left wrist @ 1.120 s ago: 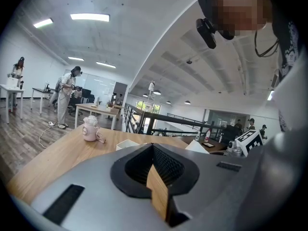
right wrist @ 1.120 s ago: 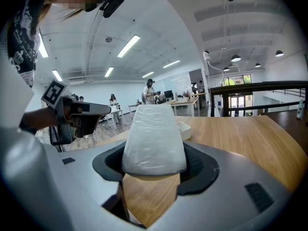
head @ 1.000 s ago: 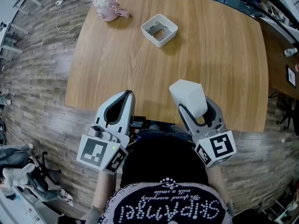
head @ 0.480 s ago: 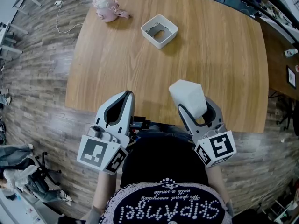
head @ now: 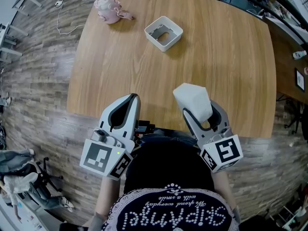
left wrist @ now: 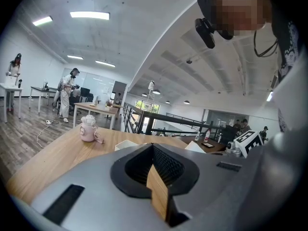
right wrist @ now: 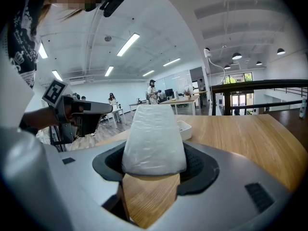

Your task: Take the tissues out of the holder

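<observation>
While the tissues sit in the jaws: neither hand shifts, and the head view matches the pictures from a second ago (bar a faint drift of the camera).

Tissues [head: 193, 100]: a white wrapped pack, out of the holder and well apart from it, raised over the near edge of the table [head: 226, 66], towards its right corner.

Right gripper [head: 199, 110]: clenched on the tissues. Its own view shows both pads pressed against the pack's sides, with most of the pack standing out past the tips.

Left gripper [head: 131, 98]: closed on nothing, its tips meeting, held just off the near edge to the left of the other.

Holder [head: 173, 38]: a white square tray towards the far edge, left of the middle. It looks empty, with only a grey floor inside.

Pink container [head: 109, 8]: at the far left corner, untouched, and no part of the job.

Change: none to speak of. The grip holds steady and the pack does not sag or slip.

Meaning for the task: the taking-out itself appears finished, since holder and tissues are fully separated. What may remain is setting the pack down on bare wood, which the open stretch along the near edge would allow.

Risk: slight. The soft wrap could crease under the pads.
</observation>
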`<state>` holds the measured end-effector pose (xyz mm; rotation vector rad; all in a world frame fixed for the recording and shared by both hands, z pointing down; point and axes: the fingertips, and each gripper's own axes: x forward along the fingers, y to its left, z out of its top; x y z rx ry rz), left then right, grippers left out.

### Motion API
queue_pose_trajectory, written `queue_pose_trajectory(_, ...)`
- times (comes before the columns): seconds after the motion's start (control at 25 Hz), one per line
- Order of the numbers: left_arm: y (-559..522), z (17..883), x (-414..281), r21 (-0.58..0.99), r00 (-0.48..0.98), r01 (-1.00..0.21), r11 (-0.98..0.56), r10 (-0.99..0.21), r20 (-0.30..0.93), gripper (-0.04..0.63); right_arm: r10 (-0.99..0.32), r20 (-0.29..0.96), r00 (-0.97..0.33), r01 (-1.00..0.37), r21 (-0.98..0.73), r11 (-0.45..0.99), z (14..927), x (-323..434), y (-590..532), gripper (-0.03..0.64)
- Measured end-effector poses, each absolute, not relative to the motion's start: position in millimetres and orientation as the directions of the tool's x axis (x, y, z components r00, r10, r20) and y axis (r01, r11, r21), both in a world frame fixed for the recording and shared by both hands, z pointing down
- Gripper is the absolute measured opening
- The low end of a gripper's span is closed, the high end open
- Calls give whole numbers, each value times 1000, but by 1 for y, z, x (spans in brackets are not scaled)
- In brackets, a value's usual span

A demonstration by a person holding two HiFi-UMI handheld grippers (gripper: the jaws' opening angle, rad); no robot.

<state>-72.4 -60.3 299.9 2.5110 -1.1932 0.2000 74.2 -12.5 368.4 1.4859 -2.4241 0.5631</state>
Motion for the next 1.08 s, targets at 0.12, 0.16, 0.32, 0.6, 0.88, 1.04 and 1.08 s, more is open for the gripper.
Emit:
queue_pose_trajectory(0.12, -60, 300, -70, 254, 638, -770, -586, -720, 273, 5, -796, 400, -453, -891, -194, 410, 369, 74, -12, 278)
queue_pose_trajectory(0.16, -60, 300, -70, 253, 638, -769, -586, -720, 273, 5, -796, 400, -453, -891, -193, 410, 369, 75, -12, 278)
queue_pose_trajectory(0.32, -61, 300, -68, 253, 642, -767, -590, -717, 272, 5, -799, 400, -450, -893, -191, 407, 368, 77, -14, 278)
queue_pose_trajectory(0.6, -64, 299, -69, 255, 643, -766, -590, -717, 269, 5, -800, 402, -445, -896, -189, 403, 368, 77, -13, 278)
queue_pose_trajectory(0.88, -63, 301, -74, 258, 635, -772, -581, -720, 280, 5, -799, 408, -442, -897, -194, 397, 368, 76, -12, 278)
queue_pose_trajectory(1.04, -63, 302, -75, 259, 634, -773, -579, -721, 281, 5, -799, 408, -442, -897, -194, 396, 369, 76, -11, 278)
queue_pose_trajectory(1.08, -62, 302, -75, 259, 634, -773, -579, -721, 280, 5, -799, 408, -442, -897, -194, 396, 369, 76, -11, 278)
